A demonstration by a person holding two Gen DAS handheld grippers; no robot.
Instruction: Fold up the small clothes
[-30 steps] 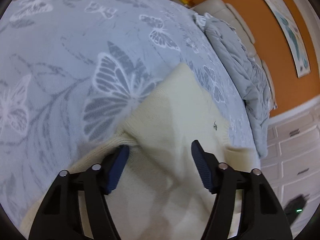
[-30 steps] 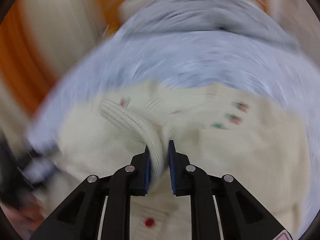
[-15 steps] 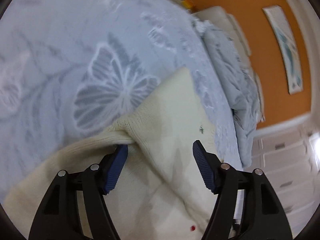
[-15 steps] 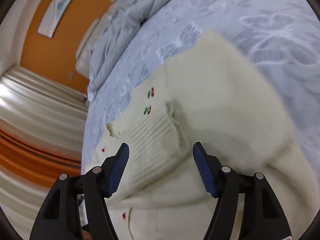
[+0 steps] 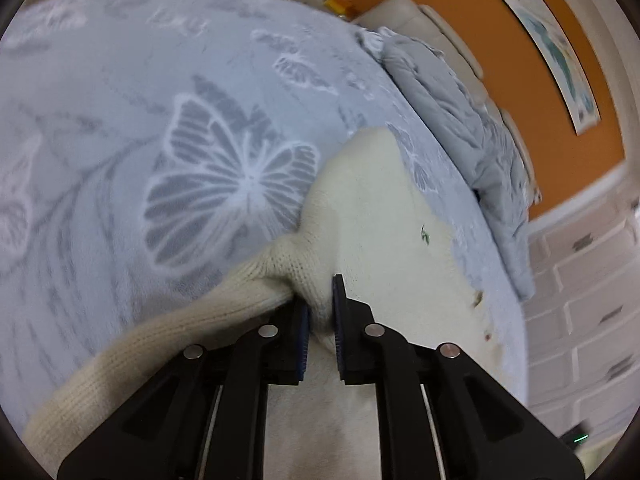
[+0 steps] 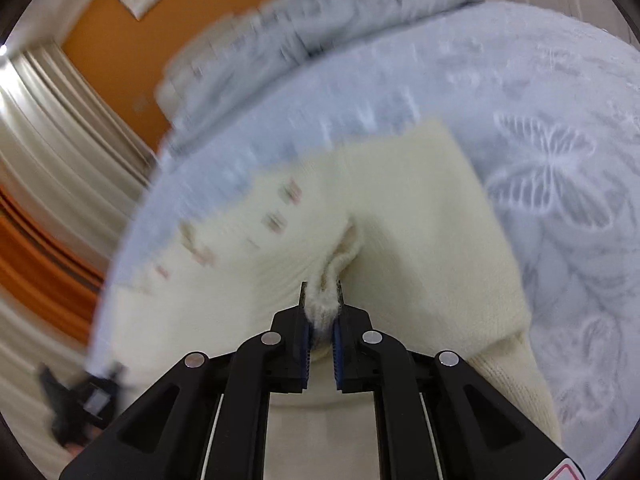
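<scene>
My left hand-held gripper (image 5: 320, 312) is pinched tight on a bunch of the cream sweater (image 5: 376, 216), right where the sleeve (image 5: 168, 344) joins the body. The sleeve hangs off to the left of it like a soft rope. My right hand-held gripper (image 6: 321, 312) is pinched tight too, on a little fold of the same sweater (image 6: 400, 208), and the knit puckers up just ahead of its tips.

The sweater lies spread on the bed (image 5: 100, 120), straight in front of both hand-held grippers. I think it is light and very floppy. It will sag and stretch if I lift it by one spot, so I want to hold it at edges and corners, with both sides going together. The wool looks fuzzy and thick, so it should not slip out.

Small red and green stitched bits (image 6: 280, 220) sit left of my right hand-held gripper, but they are blurry. The bed cover is pale blue and velvety, with a big white butterfly (image 5: 232, 184). Farther off lies a rumpled grey quilt (image 5: 460, 120), then the orange wall (image 5: 500, 40).
</scene>
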